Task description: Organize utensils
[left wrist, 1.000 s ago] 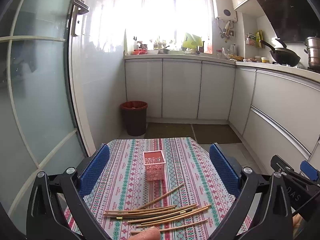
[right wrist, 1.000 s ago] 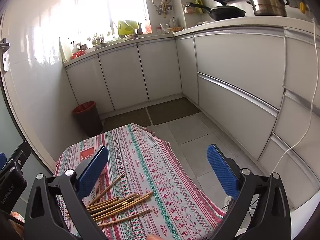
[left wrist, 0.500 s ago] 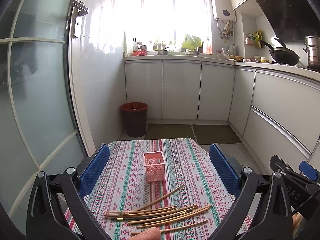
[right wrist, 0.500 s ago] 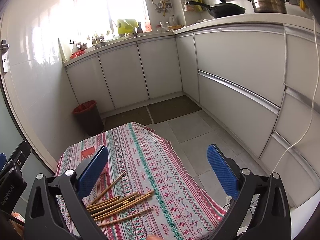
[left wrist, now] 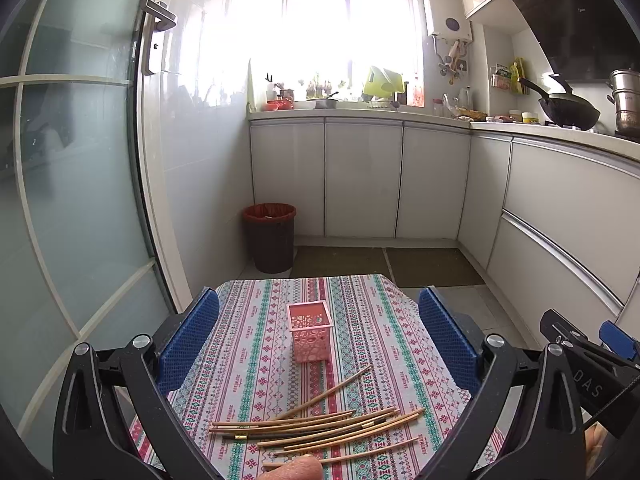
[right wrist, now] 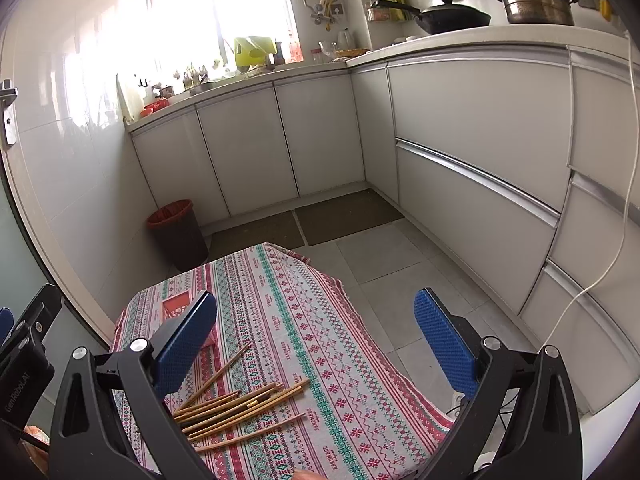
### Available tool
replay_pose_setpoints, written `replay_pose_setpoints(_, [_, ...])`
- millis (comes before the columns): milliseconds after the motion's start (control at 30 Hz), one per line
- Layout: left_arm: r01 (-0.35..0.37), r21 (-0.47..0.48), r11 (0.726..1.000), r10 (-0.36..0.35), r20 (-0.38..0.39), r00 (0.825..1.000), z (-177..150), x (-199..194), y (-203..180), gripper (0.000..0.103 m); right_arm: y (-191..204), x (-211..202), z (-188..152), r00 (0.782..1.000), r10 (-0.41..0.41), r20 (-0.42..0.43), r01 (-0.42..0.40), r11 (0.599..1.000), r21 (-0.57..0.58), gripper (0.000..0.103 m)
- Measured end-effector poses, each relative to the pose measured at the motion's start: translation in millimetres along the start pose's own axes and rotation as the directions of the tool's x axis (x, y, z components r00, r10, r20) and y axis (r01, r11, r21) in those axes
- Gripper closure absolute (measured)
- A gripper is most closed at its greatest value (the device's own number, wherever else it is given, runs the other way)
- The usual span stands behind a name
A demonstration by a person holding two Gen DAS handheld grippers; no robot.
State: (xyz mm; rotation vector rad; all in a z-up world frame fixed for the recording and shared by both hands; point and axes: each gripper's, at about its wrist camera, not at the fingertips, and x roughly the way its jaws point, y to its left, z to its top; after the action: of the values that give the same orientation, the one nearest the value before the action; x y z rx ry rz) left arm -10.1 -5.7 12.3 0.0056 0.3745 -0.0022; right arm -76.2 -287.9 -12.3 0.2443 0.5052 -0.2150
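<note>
Several wooden chopsticks (left wrist: 320,426) lie in a loose pile near the front of a small table covered by a patterned cloth (left wrist: 256,320). Behind them stands a pink perforated holder (left wrist: 310,336), upright and with nothing in it. My left gripper (left wrist: 318,340) hovers open above the table, its blue pads wide on either side of the holder. The right gripper (right wrist: 316,336) is also open, held over the table's right part; the chopsticks (right wrist: 236,404) lie low left in its view, and the holder (right wrist: 176,304) is half hidden behind its left pad.
A dark bin with a red liner (left wrist: 269,238) stands on the floor beyond the table, by white cabinets (left wrist: 364,180). A glass sliding door (left wrist: 76,184) runs along the left. Tiled floor (right wrist: 384,264) lies to the right. A fingertip (left wrist: 298,470) shows at the bottom edge.
Both views have shifted only slightly; the right gripper has drifted a little. Chopsticks and holder have stayed where they were.
</note>
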Motion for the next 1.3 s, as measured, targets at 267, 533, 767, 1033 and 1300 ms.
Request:
replay_pose_setpoints(267, [-0.007, 0.02, 1.0, 0.007, -0.007, 1.0, -4, 1, -3, 0.007, 0, -1, 0, 0.999, 0.003, 0.046, -0.002, 1.0, -0.009, 0.007])
replay_pose_setpoints(533, [-0.028, 0.062, 0.998, 0.029, -0.02, 0.999, -5, 3, -6, 0.007, 0, -1, -1, 0.999, 0.006, 0.047, -0.006, 1.0, -0.007, 0.007])
replay_pose_setpoints(767, [-0.022, 0.151, 0.988, 0.041, -0.125, 0.991, -6, 30, -14, 0.007, -2, 2, 1, 0.999, -0.006, 0.034, 0.006, 1.0, -0.007, 0.007])
replay_pose_setpoints(1033, [0.342, 0.179, 0.923, -0.171, -0.603, 0.779, -46, 177, -48, 0.007, -36, 42, 9, 0.989, 0.072, -0.131, -0.052, 0.987, 0.151, 0.007])
replay_pose_setpoints(1300, [0.526, 0.145, 0.838, -0.187, -0.829, 0.527, -115, 293, -105, 0.008, -69, 109, -8, 0.918, 0.22, -0.331, -0.106, 0.938, 0.329, 0.007])
